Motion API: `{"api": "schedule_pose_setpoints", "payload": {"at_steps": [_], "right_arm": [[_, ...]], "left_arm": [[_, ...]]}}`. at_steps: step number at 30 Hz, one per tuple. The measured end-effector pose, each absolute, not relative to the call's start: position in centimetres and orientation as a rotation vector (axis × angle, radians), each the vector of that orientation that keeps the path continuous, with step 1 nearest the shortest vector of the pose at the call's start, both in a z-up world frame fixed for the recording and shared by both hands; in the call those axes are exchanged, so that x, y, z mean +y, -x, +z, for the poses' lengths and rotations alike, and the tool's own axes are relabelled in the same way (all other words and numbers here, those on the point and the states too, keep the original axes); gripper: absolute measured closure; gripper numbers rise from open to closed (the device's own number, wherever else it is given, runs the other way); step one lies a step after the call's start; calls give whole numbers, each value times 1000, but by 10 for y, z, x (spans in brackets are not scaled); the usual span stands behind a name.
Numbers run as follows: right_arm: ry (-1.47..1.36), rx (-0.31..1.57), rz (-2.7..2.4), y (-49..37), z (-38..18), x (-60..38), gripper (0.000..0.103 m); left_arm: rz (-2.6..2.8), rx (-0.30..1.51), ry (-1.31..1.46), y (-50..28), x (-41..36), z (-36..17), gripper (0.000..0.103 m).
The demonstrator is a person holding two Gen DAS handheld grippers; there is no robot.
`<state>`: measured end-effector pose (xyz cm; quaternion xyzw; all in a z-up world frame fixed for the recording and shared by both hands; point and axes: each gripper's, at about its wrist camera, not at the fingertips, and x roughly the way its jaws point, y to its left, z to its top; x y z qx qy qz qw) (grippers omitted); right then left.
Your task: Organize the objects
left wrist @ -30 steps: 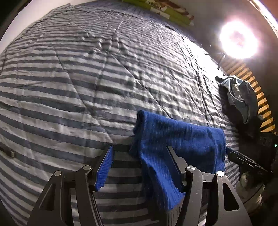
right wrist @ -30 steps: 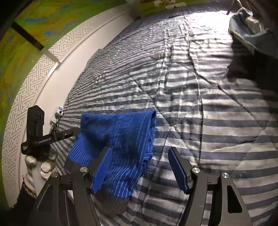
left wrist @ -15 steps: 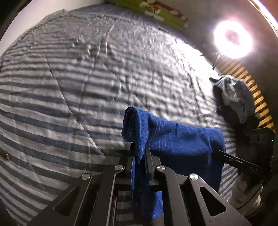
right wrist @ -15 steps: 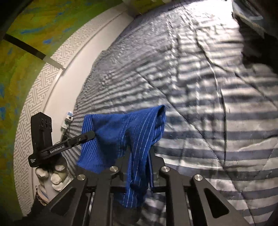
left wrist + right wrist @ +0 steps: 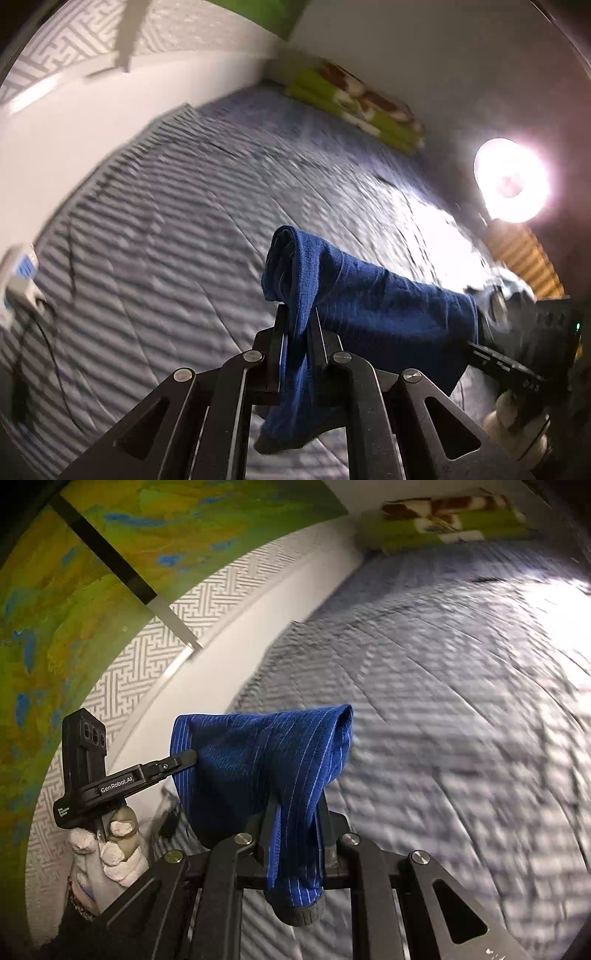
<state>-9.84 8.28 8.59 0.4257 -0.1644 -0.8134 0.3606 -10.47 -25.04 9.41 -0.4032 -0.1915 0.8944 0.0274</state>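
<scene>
Both grippers, left gripper and right gripper, have fingers clamped on opposite ends of limp blue sock above bed; light, floppy.

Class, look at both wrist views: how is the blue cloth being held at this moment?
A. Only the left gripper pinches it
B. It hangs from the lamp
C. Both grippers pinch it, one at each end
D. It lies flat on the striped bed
C: the blue cloth spans between the left gripper and the right gripper, each shut on an end, above the striped bed.
</scene>
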Motion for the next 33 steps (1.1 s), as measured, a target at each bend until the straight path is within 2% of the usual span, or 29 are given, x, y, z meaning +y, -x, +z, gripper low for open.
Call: {"api": "schedule_pose_setpoints", "payload": {"at_steps": [5,11,23,25,27,28,30,33], "right_arm": [[-1044,-396,-2098,166,86,14,90],[-1036,-351,-2106,240,59,-59,90],[-1152,-281,-2154,332,-19,-118,90],[-1207,-282,-2148,342,-30,-122,85],[-1236,-312,-2140,347,-35,-117,73],[-1230,-329,-2148,347,-34,-113,72],[-1210,-346,-2195,342,-29,-103,69],[-1083,-265,-2295,316,-7,-97,69]], "left_arm": [[2872,-558,1227,161,-316,99,95],[2941,-546,1241,235,-379,80,95],[2963,-575,1389,354,-438,-20,94],[2974,-582,1461,368,-442,-37,91],[2965,-640,1507,374,-449,-46,81],[2975,-673,1483,371,-451,-44,81],[3064,-615,1445,362,-453,-32,80],[3098,-544,1394,349,-447,-16,80]]}}
